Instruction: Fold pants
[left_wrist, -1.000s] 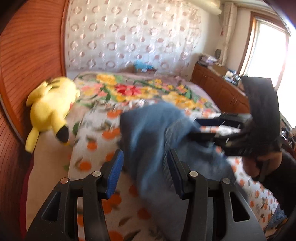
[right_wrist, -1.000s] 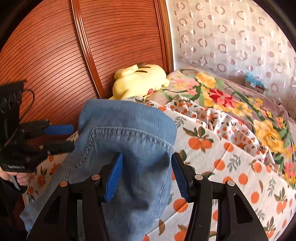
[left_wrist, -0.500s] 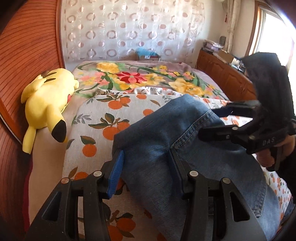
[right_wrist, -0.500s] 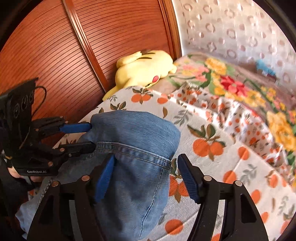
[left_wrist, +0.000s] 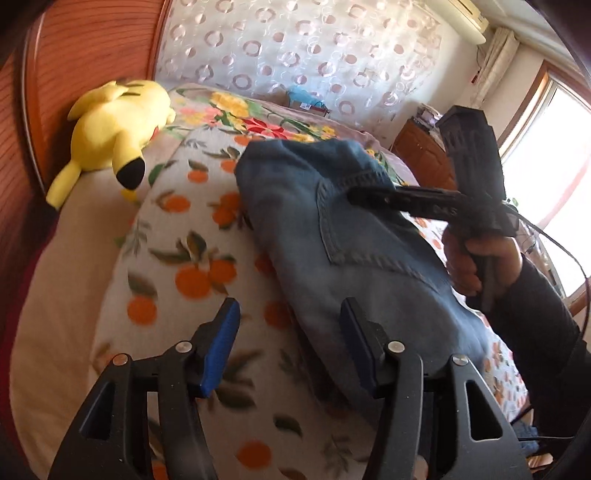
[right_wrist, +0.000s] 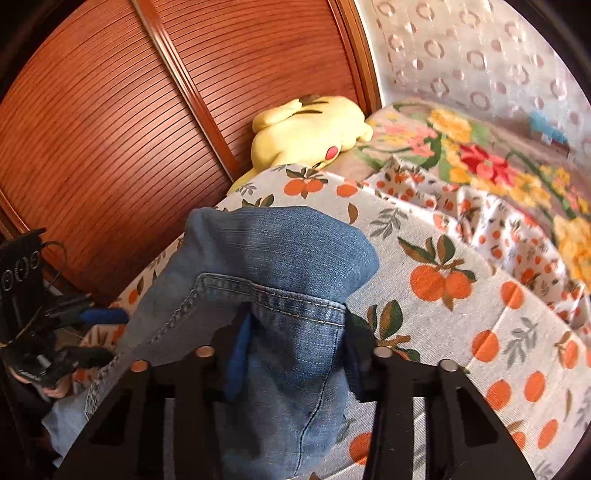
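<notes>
The right gripper (right_wrist: 295, 354) has just closed its jaws onto the jeans (right_wrist: 280, 266), lying folded at frame centre on the orange-print bed (right_wrist: 480, 295). The left gripper (left_wrist: 288, 343) has opened wider and drawn back off the denim, its jaws now empty at lower centre.

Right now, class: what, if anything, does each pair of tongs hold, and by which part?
The right tongs, just closing, pinch the jeans at a stitched hem on the folded end. The left tongs, just opening, stand open over the blanket, holding nothing.
</notes>
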